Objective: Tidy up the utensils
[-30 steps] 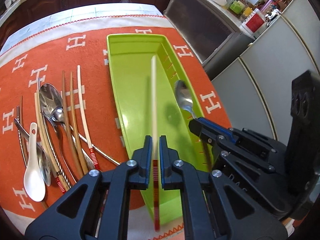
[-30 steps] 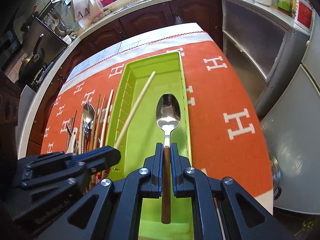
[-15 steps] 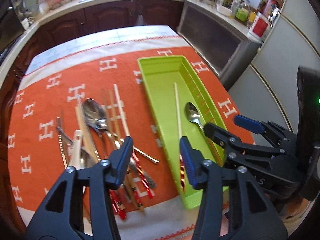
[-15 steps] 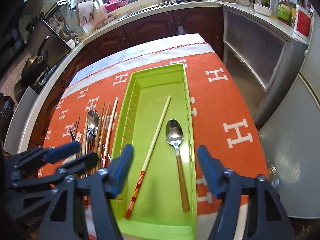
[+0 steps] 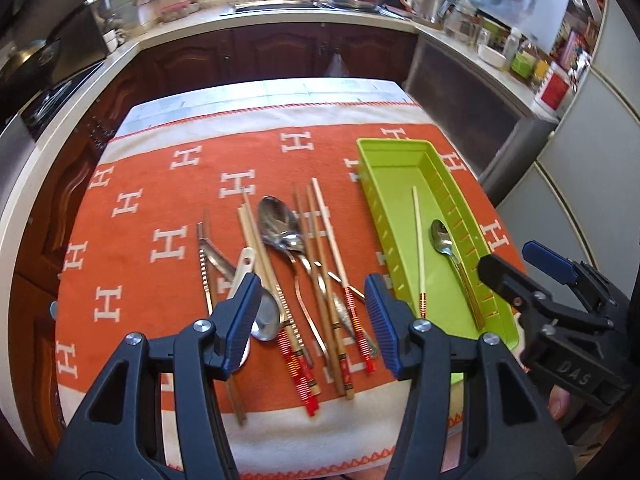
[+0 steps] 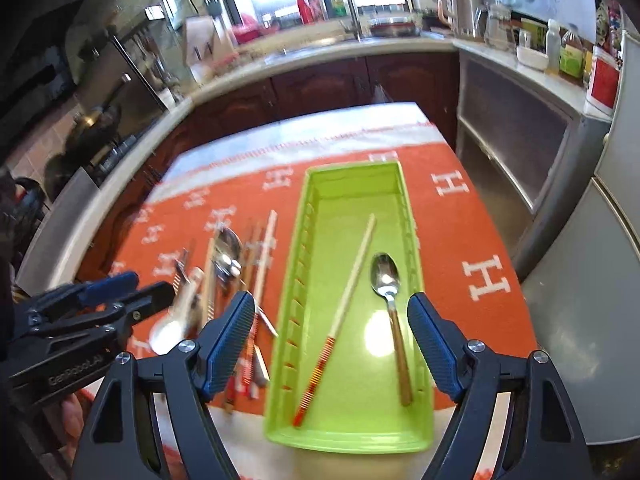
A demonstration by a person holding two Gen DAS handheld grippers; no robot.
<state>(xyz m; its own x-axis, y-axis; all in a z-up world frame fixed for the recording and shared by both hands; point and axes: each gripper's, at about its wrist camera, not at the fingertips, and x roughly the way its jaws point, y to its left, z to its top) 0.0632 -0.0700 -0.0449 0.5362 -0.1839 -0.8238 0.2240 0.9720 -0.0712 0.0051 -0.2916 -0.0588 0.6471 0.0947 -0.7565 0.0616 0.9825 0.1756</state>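
A lime-green tray (image 5: 396,144) (image 6: 352,168) lies on the orange cloth. Inside it rest a pale chopstick with a red-striped end (image 5: 418,240) (image 6: 352,280) and a wooden-handled metal spoon (image 5: 444,240) (image 6: 386,276). Left of the tray is a loose pile of utensils (image 5: 304,272) (image 6: 228,264): chopsticks, metal spoons and a white ceramic spoon (image 5: 244,268). My left gripper (image 5: 312,312) hovers above the pile's near end, jaws opening, nothing between them. My right gripper (image 6: 330,322) hangs above the tray's near half, jaws opening wide and holding nothing.
The orange cloth (image 5: 168,208) with white H marks covers the table, its white border at the near edge. A grey cabinet (image 6: 516,128) and fridge stand close on the right. Dark cupboards and a cluttered counter run along the back.
Both grippers opened and let go: the chopstick and the spoon now lie in the tray. Both pulled back and up; the left one swung left over the pile.
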